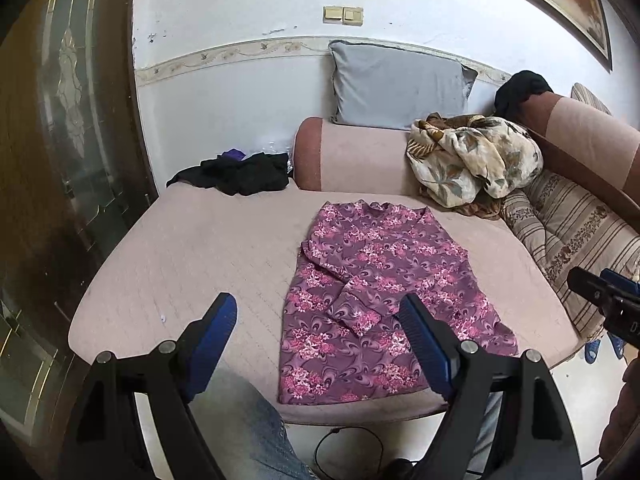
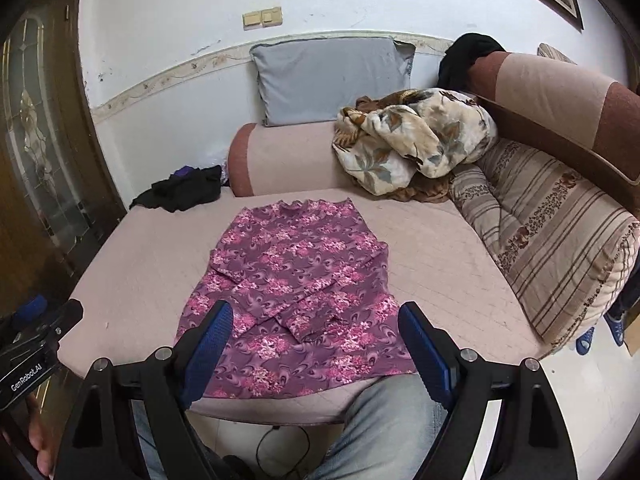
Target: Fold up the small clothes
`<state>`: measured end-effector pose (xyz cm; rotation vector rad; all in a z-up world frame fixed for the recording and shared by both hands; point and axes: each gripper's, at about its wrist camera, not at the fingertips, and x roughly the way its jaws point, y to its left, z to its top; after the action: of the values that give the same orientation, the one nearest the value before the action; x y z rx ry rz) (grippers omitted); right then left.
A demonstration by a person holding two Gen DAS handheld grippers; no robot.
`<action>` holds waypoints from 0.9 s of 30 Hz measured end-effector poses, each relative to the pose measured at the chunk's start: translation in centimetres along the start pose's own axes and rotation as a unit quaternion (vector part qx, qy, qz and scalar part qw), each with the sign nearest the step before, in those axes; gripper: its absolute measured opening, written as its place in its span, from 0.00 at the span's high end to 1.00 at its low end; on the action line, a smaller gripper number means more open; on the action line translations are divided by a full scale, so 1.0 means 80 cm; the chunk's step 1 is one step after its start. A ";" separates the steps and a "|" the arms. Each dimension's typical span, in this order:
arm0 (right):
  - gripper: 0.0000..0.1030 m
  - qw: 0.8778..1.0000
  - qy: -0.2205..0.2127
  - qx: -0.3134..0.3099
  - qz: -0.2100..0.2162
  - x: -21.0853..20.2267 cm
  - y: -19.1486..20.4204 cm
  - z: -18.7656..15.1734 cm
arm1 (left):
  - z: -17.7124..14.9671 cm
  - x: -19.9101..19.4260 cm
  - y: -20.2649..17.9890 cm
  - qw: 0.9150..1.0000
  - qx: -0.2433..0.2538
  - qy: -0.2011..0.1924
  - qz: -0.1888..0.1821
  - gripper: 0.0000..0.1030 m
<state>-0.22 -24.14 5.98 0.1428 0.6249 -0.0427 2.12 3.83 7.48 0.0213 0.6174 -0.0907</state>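
A small purple top with pink flowers [image 1: 384, 288] lies flat on the pink seat [image 1: 192, 248], collar away from me, hem at the front edge, both sleeves folded across its middle. It also shows in the right wrist view [image 2: 296, 280]. My left gripper [image 1: 318, 312] is open and empty, held above the seat's front edge at the top's left side. My right gripper [image 2: 316, 320] is open and empty, held above the top's hem. The right gripper also shows at the right edge of the left wrist view [image 1: 608, 300].
A black garment [image 1: 240, 172] lies at the seat's far left corner. A grey pillow [image 1: 400, 84] leans on the wall. A floral blanket [image 1: 472, 156] is bunched at the back right. A striped cushion [image 2: 560, 248] lies along the right. My jeans-clad legs [image 2: 384, 428] are below the front edge.
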 end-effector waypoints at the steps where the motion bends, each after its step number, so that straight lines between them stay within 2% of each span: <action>1: 0.14 1.000 -0.001 -0.001 0.003 0.001 0.000 0.001 | 0.002 0.001 0.000 1.000 0.000 0.001 0.000 0.20; 10: 0.14 1.000 0.022 0.009 0.005 0.036 -0.006 0.006 | 0.007 0.034 -0.005 1.000 0.009 0.021 0.003 0.19; 17: 0.14 0.998 0.059 0.012 0.019 0.100 -0.013 0.008 | 0.006 0.124 -0.007 0.996 0.006 0.082 0.022 0.18; 27: 0.14 0.994 0.101 0.024 0.028 0.204 -0.038 0.024 | 0.027 0.219 -0.012 0.993 0.008 0.106 0.048 0.18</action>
<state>13.90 -27.39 -2.40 0.2125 0.8216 0.0120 17.49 1.37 -0.86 0.0774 0.8278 -0.0010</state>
